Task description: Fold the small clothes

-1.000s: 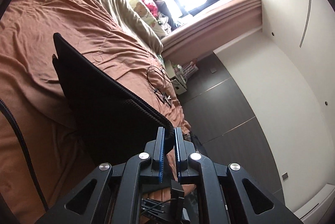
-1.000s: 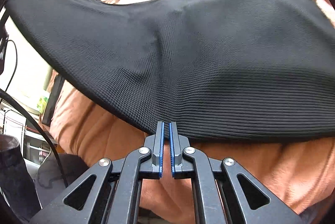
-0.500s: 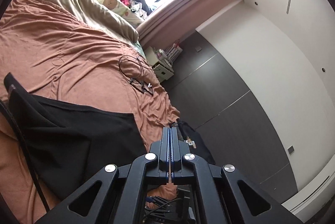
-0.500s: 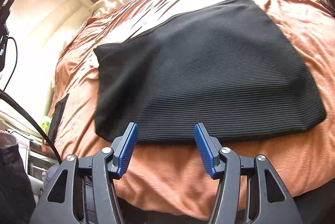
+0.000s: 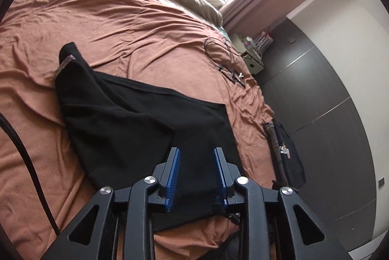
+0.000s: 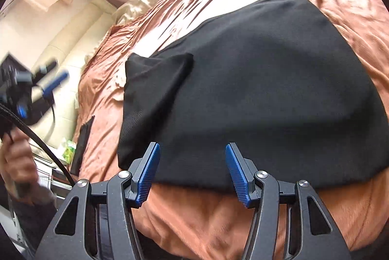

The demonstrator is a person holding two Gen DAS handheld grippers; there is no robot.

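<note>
Black ribbed knit garment point(image 6: 267, 90) lies flat just ahead of my right gripper point(image 6: 192, 171), open and empty; left gripper point(image 5: 197, 173) is opening, nothing pinched.

My right gripper point(image 6: 192, 170) hangs open over the black garment point(image 6: 267, 90), flat on the rust bedspread point(image 6: 218, 218).
</note>
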